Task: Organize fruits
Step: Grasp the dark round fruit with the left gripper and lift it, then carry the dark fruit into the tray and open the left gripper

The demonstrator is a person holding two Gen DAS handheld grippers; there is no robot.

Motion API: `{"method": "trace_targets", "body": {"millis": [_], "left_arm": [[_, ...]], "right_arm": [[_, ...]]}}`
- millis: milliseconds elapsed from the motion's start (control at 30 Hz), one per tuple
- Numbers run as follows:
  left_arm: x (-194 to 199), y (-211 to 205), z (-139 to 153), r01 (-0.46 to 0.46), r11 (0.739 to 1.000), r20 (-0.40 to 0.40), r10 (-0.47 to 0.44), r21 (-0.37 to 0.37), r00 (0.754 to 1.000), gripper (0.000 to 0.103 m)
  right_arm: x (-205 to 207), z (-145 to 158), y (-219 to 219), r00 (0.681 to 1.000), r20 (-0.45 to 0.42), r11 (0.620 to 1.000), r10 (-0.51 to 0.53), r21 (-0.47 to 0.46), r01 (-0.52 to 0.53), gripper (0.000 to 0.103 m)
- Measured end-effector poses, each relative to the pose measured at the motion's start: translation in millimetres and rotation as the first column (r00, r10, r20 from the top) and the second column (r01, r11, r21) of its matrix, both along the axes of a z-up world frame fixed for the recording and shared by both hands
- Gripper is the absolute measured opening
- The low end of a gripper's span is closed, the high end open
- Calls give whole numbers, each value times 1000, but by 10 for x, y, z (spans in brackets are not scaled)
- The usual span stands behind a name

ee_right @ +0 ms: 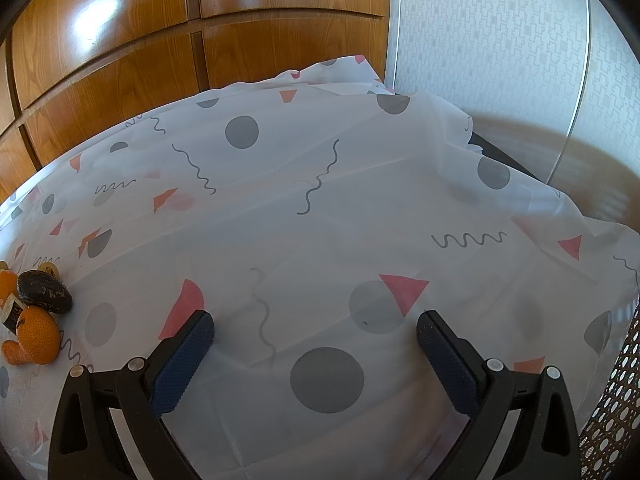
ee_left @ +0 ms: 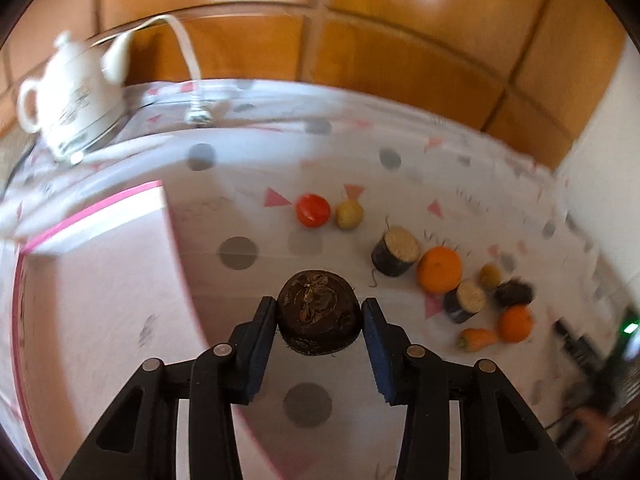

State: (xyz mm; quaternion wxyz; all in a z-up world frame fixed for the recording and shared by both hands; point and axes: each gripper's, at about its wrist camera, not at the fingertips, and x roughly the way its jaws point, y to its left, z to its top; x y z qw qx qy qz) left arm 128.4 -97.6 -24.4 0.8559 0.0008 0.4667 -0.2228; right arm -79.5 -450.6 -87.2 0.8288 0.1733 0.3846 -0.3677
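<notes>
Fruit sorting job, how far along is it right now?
Barely begun. Nothing visibly sorted; the pink-edged box shows nothing inside where visible. In hand: the left gripper has its jaws against a dark brown fruit. Left: the tomato, oranges and other pieces remain scattered on the cloth. The right gripper is open, empty.

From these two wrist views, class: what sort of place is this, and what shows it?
Probably a home dining or kitchen area: a patterned tablecloth over a table, a white electric kettle on it, and glossy wooden cabinet doors behind.
</notes>
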Motion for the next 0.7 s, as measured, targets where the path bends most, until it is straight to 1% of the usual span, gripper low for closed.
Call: {"method": "trace_targets", "body": {"millis": [100,200,267,367,500,700], "left_arm": [[-66,341,130,-82,996,13,83,-45,996,44],[-118,616,190,-141,989,30,143,-45,989,44],[-143,828,160,-190,981,26,191,-39,981,44],[-127,1102,36,-261,965,1,261,-24,965,44],[-160,1401,-115,-353,935,-27,353,-13,935,44],[-198,1776,-242,-500,866,-34,500,-4,865,44]], "right_arm": [[3,-1,6,1000,-1,1000,0,-1,0,103],[5,3,3,1000,-1,1000,-1,-2,1,103],[5,2,5,1000,-2,1000,-1,-2,1,103],[7,9,-3,1000,-3,1000,-1,-4,1,103],[6,6,2,1000,-3,1000,-2,-5,2,103],[5,5,8,1000,-3,1000,-3,-6,3,103]]}}
